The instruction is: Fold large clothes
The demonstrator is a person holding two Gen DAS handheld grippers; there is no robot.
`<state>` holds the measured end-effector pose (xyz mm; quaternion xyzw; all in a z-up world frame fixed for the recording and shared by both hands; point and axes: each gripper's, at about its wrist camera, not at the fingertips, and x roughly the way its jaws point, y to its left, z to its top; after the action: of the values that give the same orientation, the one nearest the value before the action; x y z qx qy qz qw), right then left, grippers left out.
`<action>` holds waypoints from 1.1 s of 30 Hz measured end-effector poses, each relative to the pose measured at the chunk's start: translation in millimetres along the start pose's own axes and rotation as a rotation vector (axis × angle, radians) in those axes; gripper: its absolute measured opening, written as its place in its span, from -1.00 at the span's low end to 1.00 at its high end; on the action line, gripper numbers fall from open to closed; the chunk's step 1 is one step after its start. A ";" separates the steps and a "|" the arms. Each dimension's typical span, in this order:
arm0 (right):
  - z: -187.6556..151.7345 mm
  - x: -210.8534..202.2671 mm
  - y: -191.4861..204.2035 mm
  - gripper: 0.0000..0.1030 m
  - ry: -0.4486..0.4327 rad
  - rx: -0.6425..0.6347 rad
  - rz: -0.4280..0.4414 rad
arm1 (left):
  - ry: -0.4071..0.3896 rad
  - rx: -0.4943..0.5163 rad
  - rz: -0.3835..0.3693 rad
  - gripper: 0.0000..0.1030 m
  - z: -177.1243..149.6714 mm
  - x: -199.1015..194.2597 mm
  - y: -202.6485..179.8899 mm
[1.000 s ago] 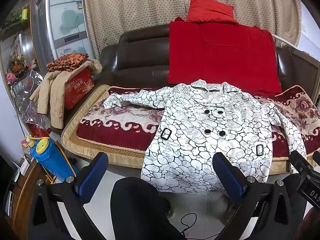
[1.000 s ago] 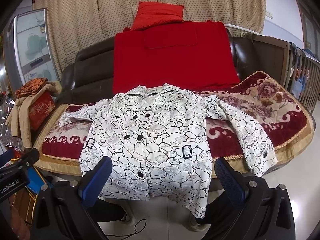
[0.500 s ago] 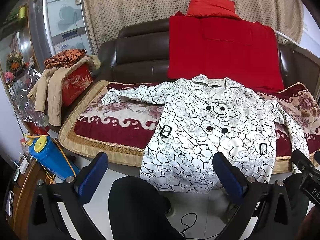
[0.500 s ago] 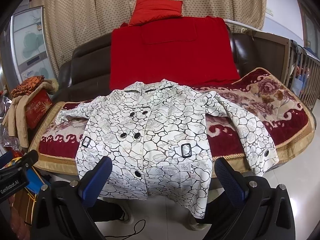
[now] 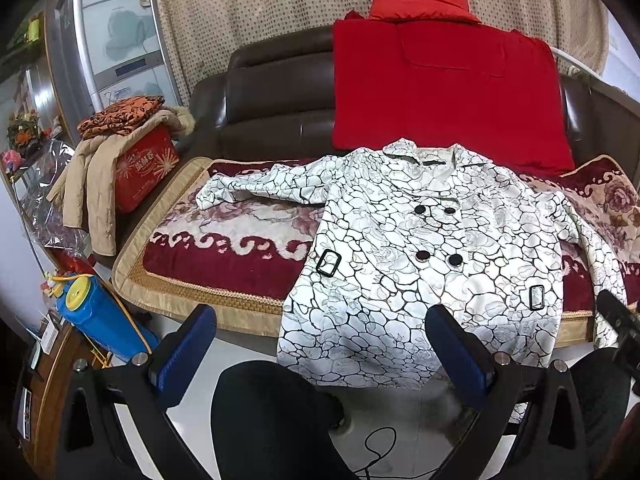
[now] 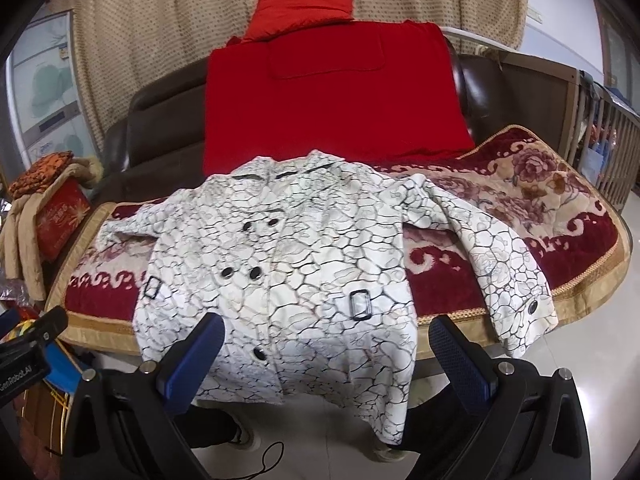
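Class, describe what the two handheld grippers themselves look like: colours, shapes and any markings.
Both the left gripper and the right gripper have black angular frames with silver bolts, each carrying two flat, dark blue textured pads. The left one's black body shows white "GenRobot.AI" lettering in the right wrist view.

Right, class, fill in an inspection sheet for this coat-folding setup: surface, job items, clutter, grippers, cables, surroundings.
Surface: sofa seat covered by a red floral blanket with a gold border.
Job's things: white crackle-print coat spread flat, front up, buttoned; hem hangs over the seat edge, both sleeves spread outward.
Clutter: red cushion against the backrest, red pillow on top; red box draped with a beige jacket.
Grippers: left gripper and right gripper both open, short of the coat, holding nothing.
Cables: thin black cord on the floor.
Surroundings: dotted curtain, blue container, wooden crib rails.
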<state>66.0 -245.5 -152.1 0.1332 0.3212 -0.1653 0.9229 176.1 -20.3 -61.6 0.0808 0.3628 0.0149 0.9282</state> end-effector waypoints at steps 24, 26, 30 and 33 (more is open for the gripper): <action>-29.8 135.4 -357.9 1.00 0.138 1.057 0.197 | 0.310 0.137 -0.054 1.00 29.6 161.2 -93.9; -43.3 145.9 -371.0 1.00 0.154 1.116 0.118 | 0.311 0.151 -0.072 1.00 30.1 157.9 -101.0; -69.5 154.8 -393.0 1.00 0.152 1.122 -0.006 | 0.307 0.171 -0.088 1.00 29.9 155.4 -106.6; -91.8 163.3 -404.7 1.00 0.140 1.164 -0.009 | 0.318 0.182 -0.095 1.00 27.7 156.9 -111.5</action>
<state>-21.8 -617.2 -382.2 0.6273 0.2384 -0.3092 0.6739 306.9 -120.6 -164.9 0.1436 0.5082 -0.0493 0.8478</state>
